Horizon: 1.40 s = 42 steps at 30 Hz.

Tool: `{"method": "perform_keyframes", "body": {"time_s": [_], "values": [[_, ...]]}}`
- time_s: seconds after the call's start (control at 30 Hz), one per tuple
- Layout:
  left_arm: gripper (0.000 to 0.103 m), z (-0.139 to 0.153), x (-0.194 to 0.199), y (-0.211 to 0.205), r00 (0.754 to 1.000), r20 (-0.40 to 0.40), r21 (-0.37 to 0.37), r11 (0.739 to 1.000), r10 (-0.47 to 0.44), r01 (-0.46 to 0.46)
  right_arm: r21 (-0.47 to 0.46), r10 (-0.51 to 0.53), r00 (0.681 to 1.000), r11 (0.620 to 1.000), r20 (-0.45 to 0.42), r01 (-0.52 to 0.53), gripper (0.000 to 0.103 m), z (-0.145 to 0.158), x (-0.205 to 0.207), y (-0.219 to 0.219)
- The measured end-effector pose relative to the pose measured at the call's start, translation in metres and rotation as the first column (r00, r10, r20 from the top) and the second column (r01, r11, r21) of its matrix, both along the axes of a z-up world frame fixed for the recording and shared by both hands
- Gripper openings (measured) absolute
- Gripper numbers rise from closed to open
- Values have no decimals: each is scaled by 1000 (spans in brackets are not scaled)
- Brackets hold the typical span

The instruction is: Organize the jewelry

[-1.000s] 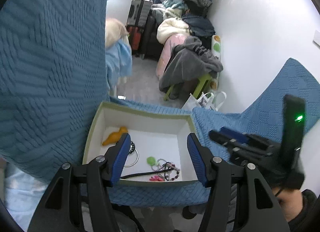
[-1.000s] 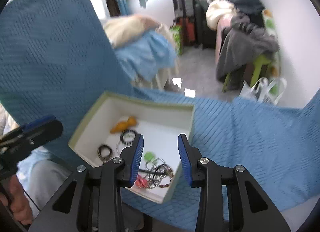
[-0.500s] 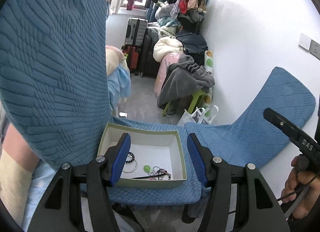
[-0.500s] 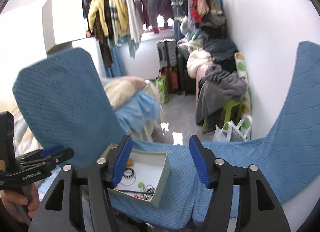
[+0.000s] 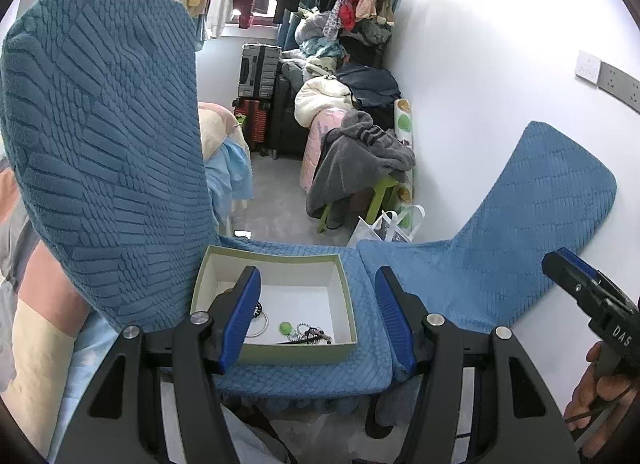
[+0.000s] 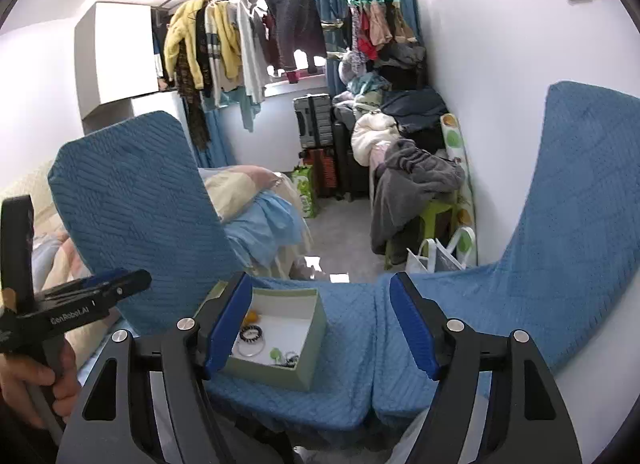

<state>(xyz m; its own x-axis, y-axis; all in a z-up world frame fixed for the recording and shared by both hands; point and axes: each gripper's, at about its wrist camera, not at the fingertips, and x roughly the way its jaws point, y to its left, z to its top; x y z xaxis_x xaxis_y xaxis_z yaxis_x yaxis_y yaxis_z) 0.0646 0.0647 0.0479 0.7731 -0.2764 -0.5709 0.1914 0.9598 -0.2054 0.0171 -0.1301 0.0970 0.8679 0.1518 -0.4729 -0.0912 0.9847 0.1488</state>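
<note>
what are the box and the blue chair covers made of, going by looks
Box: probably cardboard, with thin straight walls, matte pale green outside and plain white inside. Chair covers: a soft knitted or quilted fabric, judging by the raised ribbed pattern and the loose way they drape over the seat; the fibre cannot be told.

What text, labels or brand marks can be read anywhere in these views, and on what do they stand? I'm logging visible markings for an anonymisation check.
"DAS": white letters on the side of the right gripper, in the left wrist view; possibly cut off.
"GenRobot.AI": white lettering on the side of the left gripper, in the right wrist view.
Wall switch plate: no readable marking.
Box of jewelry: no lettering visible.
</note>
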Motion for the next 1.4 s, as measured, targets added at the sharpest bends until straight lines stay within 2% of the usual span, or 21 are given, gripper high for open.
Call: {"method": "perform_keyframes", "body": {"time_s": [0.2,0.37,0.57,0.67,0.87,1.4], "values": [[60,-2,-13,-4,1000,-6,27,1000,-5,5,3,-4,1000,1000,-12,4,73,-6,-15,3],[62,-13,-24,1,1000,-26,38,999,16,-15,4,-10,1000,1000,-23,10,80,-15,-26,9],[62,-23,-30,3,998,-57,48,999,24,-21,2,-10,997,1000,-73,11,83,-33,-33,20],[69,-26,-33,2,998,-63,58,998,20,-16,4,-15,994,1000,-104,16,93,-43,-33,24],[81,-34,-36,-1,996,-82,78,997,26,-19,-5,-12,991,1000,-135,12,101,-55,-34,28],[90,-45,-38,3,991,-109,100,993,72,-61,-34,-51,988,998,-145,47,102,-59,-31,19]]}}
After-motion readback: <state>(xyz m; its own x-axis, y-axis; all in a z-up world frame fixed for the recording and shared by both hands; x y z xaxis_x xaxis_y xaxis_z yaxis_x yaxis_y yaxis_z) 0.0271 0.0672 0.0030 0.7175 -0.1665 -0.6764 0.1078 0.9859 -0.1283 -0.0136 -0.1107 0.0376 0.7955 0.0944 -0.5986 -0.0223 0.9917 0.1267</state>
